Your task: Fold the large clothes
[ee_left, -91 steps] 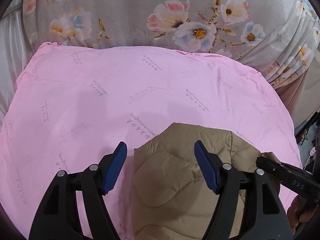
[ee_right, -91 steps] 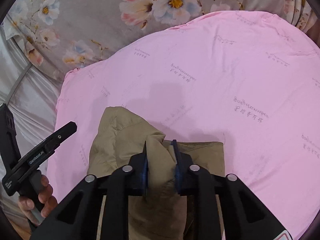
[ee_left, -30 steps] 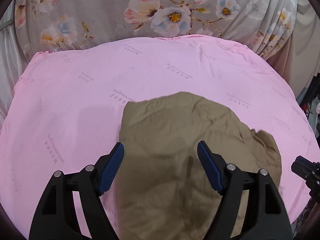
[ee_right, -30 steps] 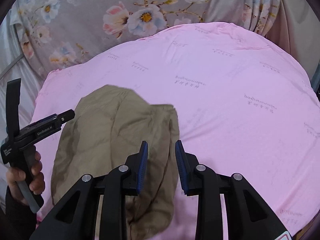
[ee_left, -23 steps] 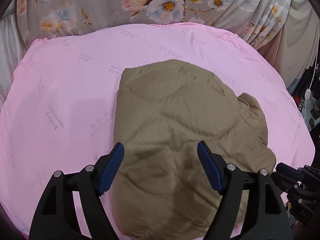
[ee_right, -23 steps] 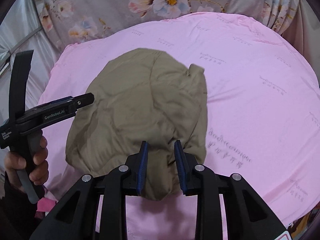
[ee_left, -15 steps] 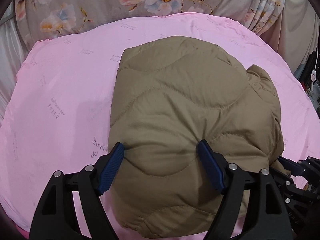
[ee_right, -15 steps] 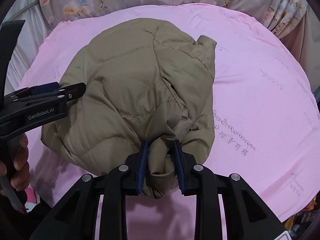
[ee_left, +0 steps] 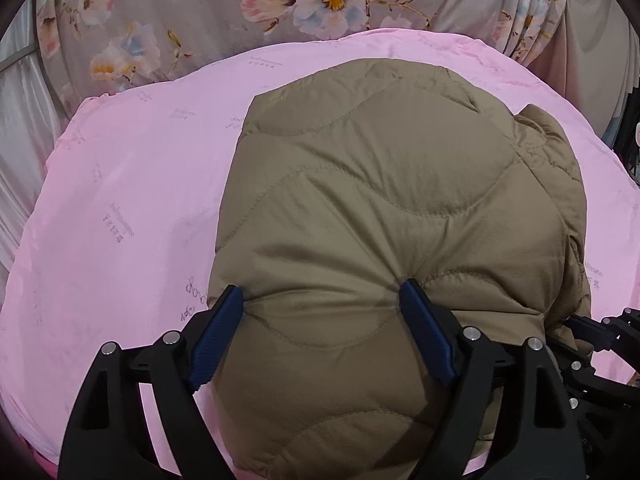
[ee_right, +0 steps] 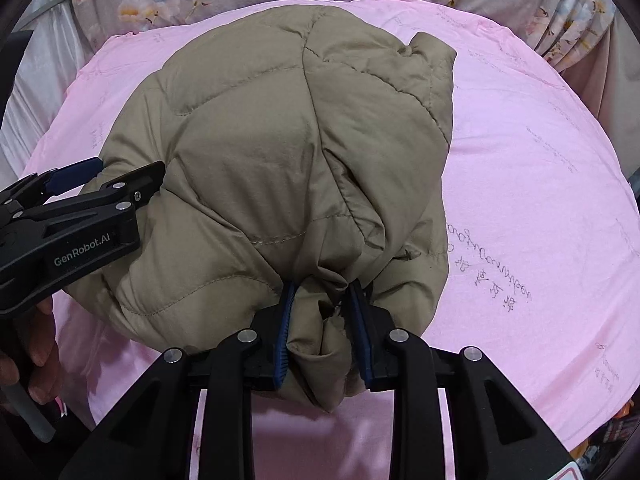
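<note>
A tan quilted puffer jacket (ee_left: 372,208) lies bunched on the pink sheet (ee_left: 120,200); it also shows in the right wrist view (ee_right: 280,140). My left gripper (ee_left: 320,312) is wide open, its blue pads pressed against the jacket's near bulge on either side. It shows from the side in the right wrist view (ee_right: 72,184). My right gripper (ee_right: 322,304) is shut on a gathered fold of the jacket's near edge. The right gripper's black frame shows at the left wrist view's right edge (ee_left: 600,332).
The pink sheet (ee_right: 540,200) covers a rounded surface with printed script. A grey floral curtain (ee_left: 240,12) hangs behind it, with pale fabric at the far left (ee_left: 20,120). The sheet's near edge drops off just below the grippers.
The jacket has been pulled toward me across the sheet. The right gripper closed onto its near fold. The left gripper's open pads came against the jacket.
</note>
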`<state>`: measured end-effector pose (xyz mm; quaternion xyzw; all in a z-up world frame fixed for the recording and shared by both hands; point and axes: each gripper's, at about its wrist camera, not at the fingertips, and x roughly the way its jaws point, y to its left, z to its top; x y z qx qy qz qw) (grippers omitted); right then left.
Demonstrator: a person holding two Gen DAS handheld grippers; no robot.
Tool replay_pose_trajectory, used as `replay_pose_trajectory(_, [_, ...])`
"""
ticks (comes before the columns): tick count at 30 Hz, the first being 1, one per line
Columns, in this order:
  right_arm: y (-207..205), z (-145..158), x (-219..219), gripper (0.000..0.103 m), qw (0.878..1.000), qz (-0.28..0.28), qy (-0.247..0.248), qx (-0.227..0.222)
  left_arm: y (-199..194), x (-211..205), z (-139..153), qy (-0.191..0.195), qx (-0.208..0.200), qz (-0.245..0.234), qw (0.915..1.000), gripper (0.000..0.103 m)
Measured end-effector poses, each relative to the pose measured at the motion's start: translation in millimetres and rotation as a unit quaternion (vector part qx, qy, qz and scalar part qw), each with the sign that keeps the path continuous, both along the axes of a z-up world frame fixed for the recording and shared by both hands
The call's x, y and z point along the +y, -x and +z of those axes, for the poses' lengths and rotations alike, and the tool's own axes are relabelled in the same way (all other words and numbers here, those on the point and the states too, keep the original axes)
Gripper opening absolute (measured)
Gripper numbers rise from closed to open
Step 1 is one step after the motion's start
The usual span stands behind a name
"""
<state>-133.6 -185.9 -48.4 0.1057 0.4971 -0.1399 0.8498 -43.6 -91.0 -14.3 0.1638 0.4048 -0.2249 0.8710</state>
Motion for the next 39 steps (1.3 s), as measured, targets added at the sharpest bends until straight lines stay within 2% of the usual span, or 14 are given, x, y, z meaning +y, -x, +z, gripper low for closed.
replay_pose_trajectory(17, [1,-5,-7,0.027,1.000,-0.002,-0.016,-0.009,1,-2,-6,-0.004,-0.018,0.001,0.9998,0.079])
replay_pose_trajectory(19, [5,1,-15,0.027,0.999,-0.007,-0.040,-0.008,-1,0,-2,0.001,-0.007,-0.003,1.0000,0.079])
replay_pose_trajectory(21, [12,15,-24,0.028,0.997,-0.009,-0.072,-0.020,-8,8,7,0.019,0.022,-0.007,0.9996,0.079])
replay_pose_trajectory(23, [19,32,-37,0.037,0.996,-0.014,-0.082,-0.042,-20,21,18,0.043,0.039,0.005,0.9983,0.079])
replay_pose_trajectory(25, [24,50,-57,0.047,0.993,-0.033,-0.087,-0.069,-39,38,32,0.077,0.057,0.024,0.9951,0.088])
replay_pose_trajectory(29, [21,58,-102,0.069,0.982,-0.077,-0.141,-0.103,-81,57,40,0.123,0.100,0.051,0.9860,0.093])
replay_pose_trajectory(32, [7,42,-131,0.073,0.971,-0.095,-0.196,-0.102,-114,58,28,0.145,0.150,0.058,0.9764,0.093])
replay_pose_trajectory(35, [-11,21,-151,0.073,0.951,-0.106,-0.271,-0.102,-133,51,11,0.150,0.190,0.054,0.9687,0.093])
replay_pose_trajectory(36, [-18,12,-157,0.073,0.942,-0.108,-0.301,-0.104,-138,47,4,0.157,0.208,0.048,0.9644,0.094])
replay_pose_trajectory(39, [-36,-4,-163,0.076,0.922,-0.111,-0.354,-0.109,-148,43,-7,0.187,0.240,0.042,0.9517,0.097])
